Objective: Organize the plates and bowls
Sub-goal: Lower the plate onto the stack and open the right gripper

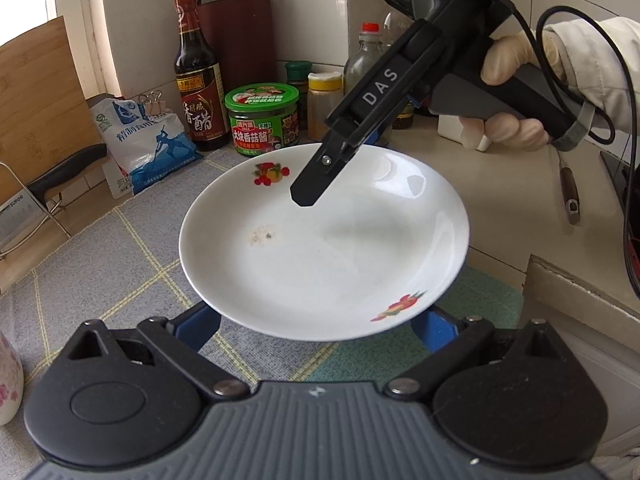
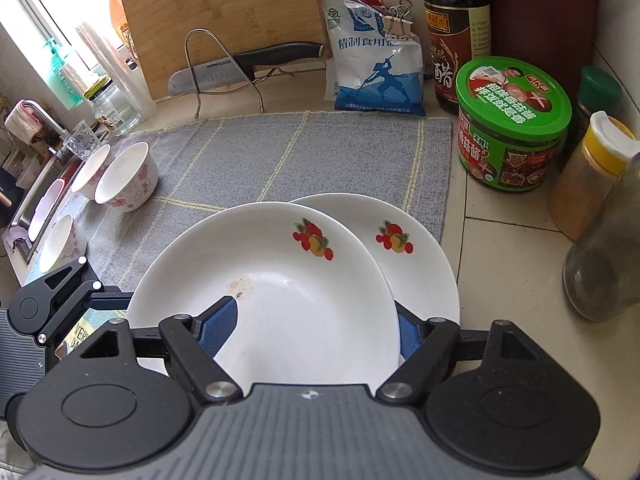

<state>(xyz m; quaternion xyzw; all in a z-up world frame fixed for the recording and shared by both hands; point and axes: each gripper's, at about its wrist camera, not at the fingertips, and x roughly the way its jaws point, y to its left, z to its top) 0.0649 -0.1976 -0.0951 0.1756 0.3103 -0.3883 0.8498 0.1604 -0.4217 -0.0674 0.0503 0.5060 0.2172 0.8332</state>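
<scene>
The right gripper (image 2: 316, 316) has its fingers closed across the rim of the upper plate (image 2: 272, 288). One blue finger (image 2: 224, 320) lies on the inner face and the other sits behind the rim, so you carry the plate by its edge and not by its base. The plate is tilted and overlaps a second, matching plate (image 2: 416, 248), which lies flat at the corner of the grey mat (image 2: 280, 152). This suggests that you are stacking the pair.

In the left wrist view, the left gripper (image 1: 316, 324) has its fingers spread wide and holds nothing. They sit low on either side of the near rim of the upper plate (image 1: 320, 248), probably to steady or guide it. Whether they touch the underside cannot be told. A faint food mark shows on the upper plate's inner face.

Three flowered bowls (image 2: 128, 176) stand grouped at the far left of the mat, well apart from the plates, so each kind keeps its own place. Jars and bottles crowd the worktop (image 2: 500, 240) on the right, leaving little room there.
</scene>
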